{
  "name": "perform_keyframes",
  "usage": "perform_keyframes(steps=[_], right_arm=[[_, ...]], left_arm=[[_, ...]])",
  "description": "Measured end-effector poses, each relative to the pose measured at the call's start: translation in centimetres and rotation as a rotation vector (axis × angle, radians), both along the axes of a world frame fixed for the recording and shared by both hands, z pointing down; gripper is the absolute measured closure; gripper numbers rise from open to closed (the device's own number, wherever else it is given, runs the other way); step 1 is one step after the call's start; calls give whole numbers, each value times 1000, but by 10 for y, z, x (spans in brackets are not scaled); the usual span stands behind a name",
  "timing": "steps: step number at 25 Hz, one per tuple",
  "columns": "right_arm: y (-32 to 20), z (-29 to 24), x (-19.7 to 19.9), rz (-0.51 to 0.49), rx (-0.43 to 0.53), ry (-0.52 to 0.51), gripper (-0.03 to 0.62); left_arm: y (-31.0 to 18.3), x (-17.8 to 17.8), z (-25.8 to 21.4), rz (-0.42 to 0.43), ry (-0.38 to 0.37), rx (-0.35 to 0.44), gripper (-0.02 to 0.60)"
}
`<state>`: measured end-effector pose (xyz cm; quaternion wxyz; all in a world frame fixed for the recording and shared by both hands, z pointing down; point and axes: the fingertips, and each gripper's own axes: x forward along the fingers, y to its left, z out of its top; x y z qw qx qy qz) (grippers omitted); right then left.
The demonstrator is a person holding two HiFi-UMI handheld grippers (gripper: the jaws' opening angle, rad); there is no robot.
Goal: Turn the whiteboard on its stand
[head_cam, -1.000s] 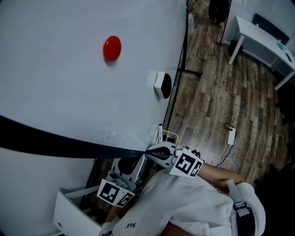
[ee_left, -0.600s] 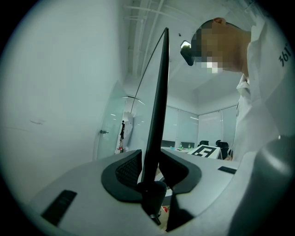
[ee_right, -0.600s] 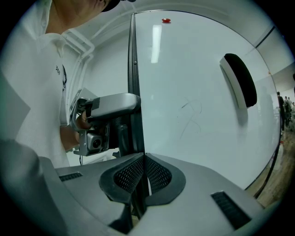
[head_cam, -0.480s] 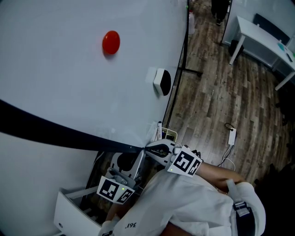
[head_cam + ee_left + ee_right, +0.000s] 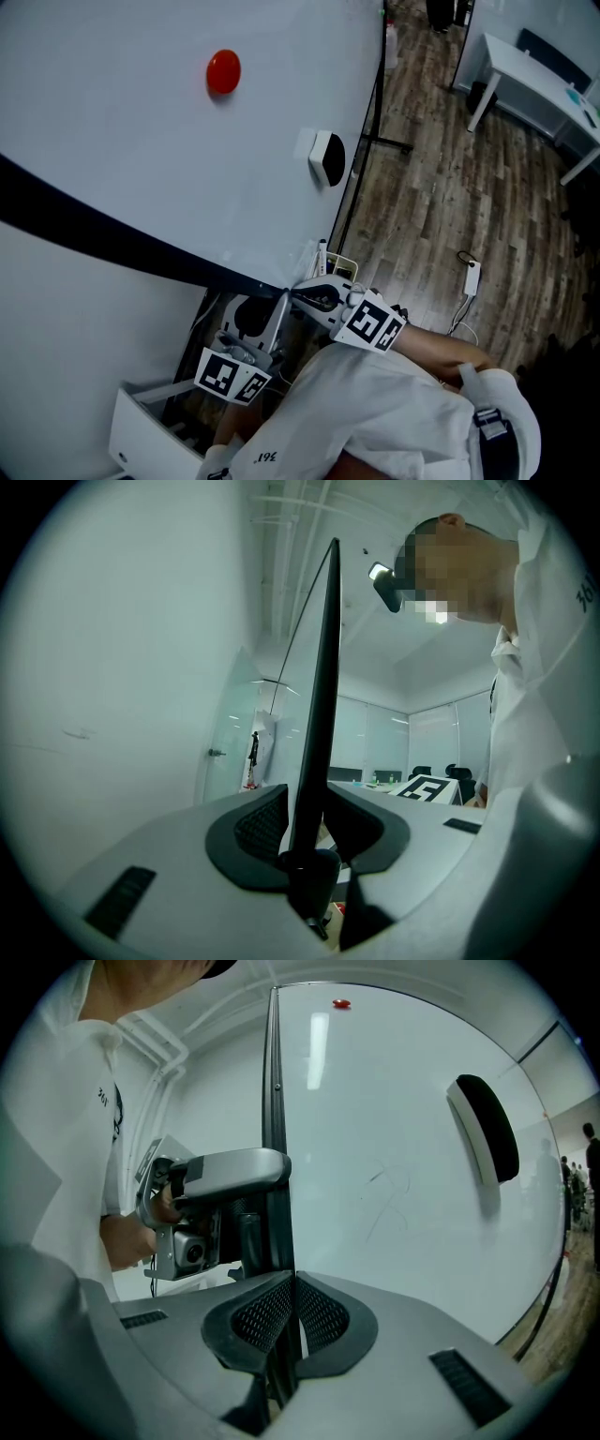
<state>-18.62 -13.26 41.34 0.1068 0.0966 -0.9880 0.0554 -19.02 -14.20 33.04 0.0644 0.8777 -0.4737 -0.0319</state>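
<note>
Between the ribbed, dark rubber pads (image 5: 267, 1314) of the right gripper (image 5: 292, 1312) sits the thin black frame (image 5: 274, 1101) of the whiteboard (image 5: 394, 1147). The two pads are pressed against the frame from either side, so the jaws are clamped on it. The left gripper (image 5: 307, 832) grips the same frame (image 5: 323, 667) in the same way, its mesh-textured pads closed on the narrow dark strip. Both grippers have smooth, matt grey, rounded shells.

Seen from the right gripper, the left gripper (image 5: 216, 1204) sits just further along the frame, with a hand (image 5: 169, 1206) around its handle. In the head view the left gripper (image 5: 277, 314) and right gripper (image 5: 302, 295) are close together at the board's lower corner. Each carries a cube with square black-and-white markers, and a white fabric sleeve (image 5: 375, 412) lies behind them.

Beyond the jaws the whiteboard (image 5: 141, 159) spreads out as a large, glossy, flat panel, tilted on its stand (image 5: 382, 143) of slim black tubing. Its black frame (image 5: 112, 248) runs away as a dark band. Partway up the panel from the right gripper is an oval eraser (image 5: 328, 159) with a white body and a black face. Further still is a small round red magnet (image 5: 223, 72).

Past the board's edge lies a wood-grain plank floor (image 5: 441, 197), with a white rectangular table (image 5: 534, 75) at its far side.
</note>
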Motion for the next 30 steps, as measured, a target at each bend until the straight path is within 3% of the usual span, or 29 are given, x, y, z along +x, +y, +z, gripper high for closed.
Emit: perform_keyframes(steps=[30], right_arm=[[-4, 10, -3, 26, 51, 16, 560]], left_arm=[[-6, -3, 11, -42, -5, 26, 456]])
